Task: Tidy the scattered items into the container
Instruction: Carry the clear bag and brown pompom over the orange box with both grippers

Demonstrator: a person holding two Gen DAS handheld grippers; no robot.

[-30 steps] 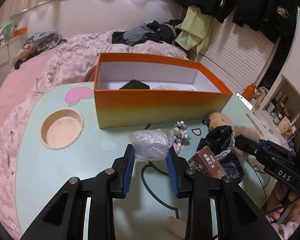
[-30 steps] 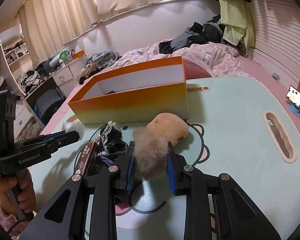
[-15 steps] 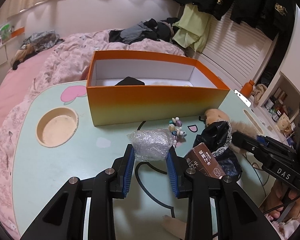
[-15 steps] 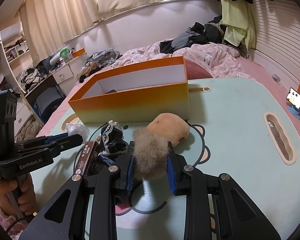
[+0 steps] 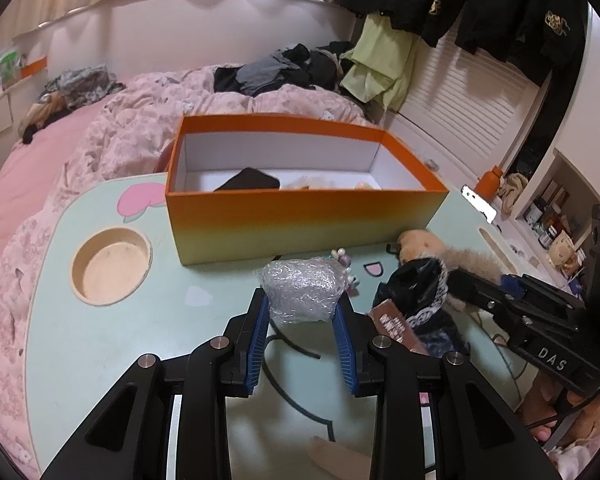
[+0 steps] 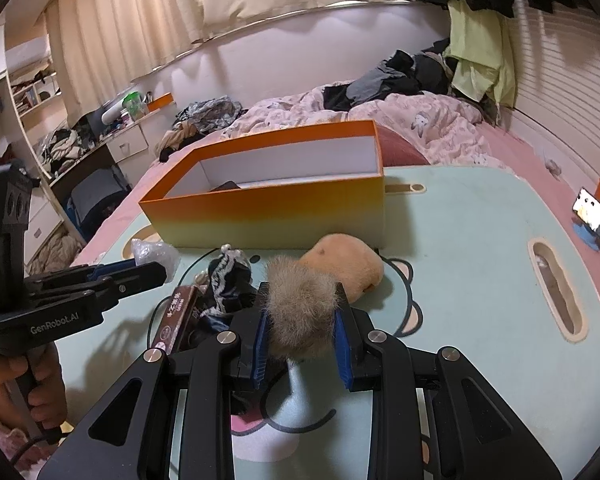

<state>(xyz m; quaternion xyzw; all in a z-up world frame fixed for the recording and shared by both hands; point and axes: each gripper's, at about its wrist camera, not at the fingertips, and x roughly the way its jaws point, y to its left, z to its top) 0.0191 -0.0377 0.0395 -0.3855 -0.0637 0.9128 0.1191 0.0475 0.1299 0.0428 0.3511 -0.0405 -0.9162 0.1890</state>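
My left gripper (image 5: 302, 304) is shut on a clear crumpled plastic wad (image 5: 302, 294), held above the table in front of the orange box (image 5: 300, 220). The box holds a black item (image 5: 248, 180) and pale items. My right gripper (image 6: 302, 312) is shut on a tan fur pompom (image 6: 300, 304), attached to a tan plush toy (image 6: 344, 260) on the table. The box also shows in the right wrist view (image 6: 268, 216). A black lace pouch (image 5: 416, 292), a brown card packet (image 5: 392, 326) and a small bead charm (image 5: 342, 256) lie between the grippers.
The mint table (image 5: 100, 340) has a round cup recess (image 5: 110, 266) at left and a slot (image 6: 556, 288) at right. A phone (image 6: 594, 216) stands at the right edge. A pink bed with clothes lies behind the box.
My left gripper has lifted the plastic wad and moved it toward the box. My right gripper stays shut on the pompom, almost still.
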